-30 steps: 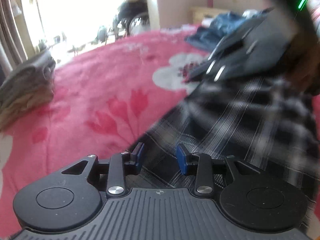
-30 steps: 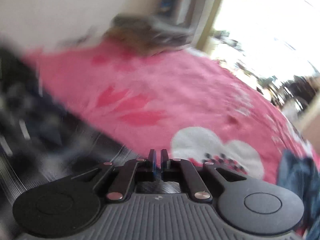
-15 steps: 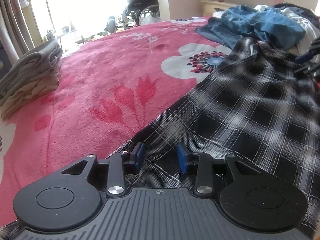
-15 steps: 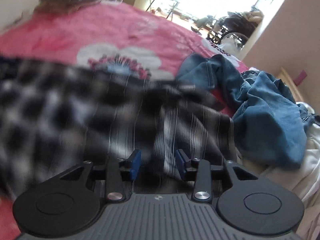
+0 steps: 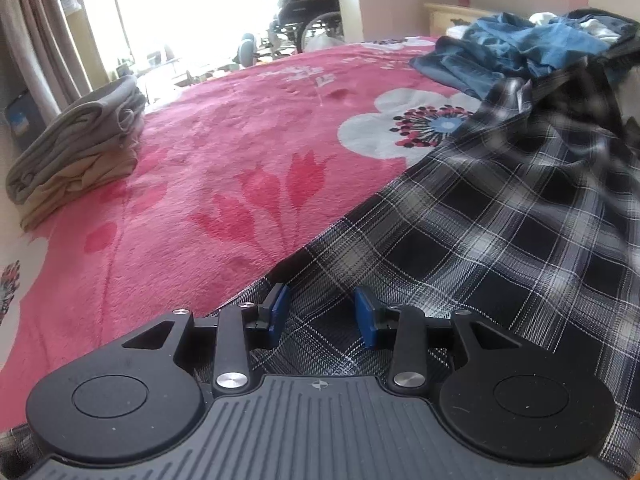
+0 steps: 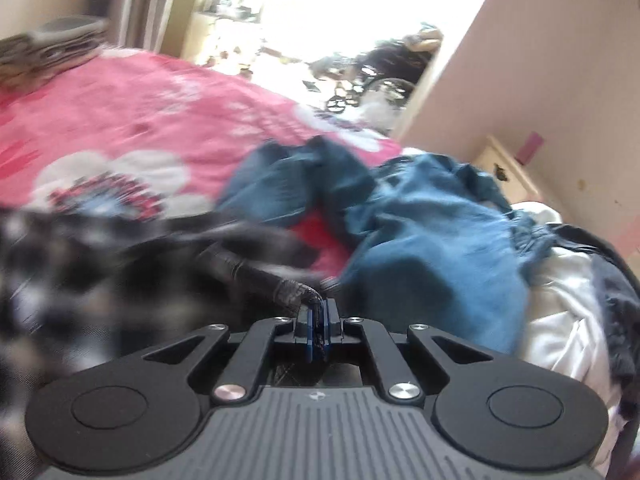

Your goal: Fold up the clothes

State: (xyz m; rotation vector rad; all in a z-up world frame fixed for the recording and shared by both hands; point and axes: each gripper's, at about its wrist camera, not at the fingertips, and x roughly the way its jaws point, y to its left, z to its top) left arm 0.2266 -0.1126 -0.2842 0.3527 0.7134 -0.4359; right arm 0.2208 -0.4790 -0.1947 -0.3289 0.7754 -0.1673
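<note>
Across the bed, a pink floral blanket (image 5: 208,152) carries a folded grey-and-beige stack (image 5: 76,148) by the curtains; bright window beyond, wheelchair (partly washed out). Plaid shirt (image 5: 480,220) lies spread, long axis running from my left gripper (image 5: 322,312) toward the blue denim heap (image 5: 520,48). Left jaws gape over its near edge. My right gripper (image 6: 319,322) pinches a twisted shirt end (image 6: 260,272).
</note>
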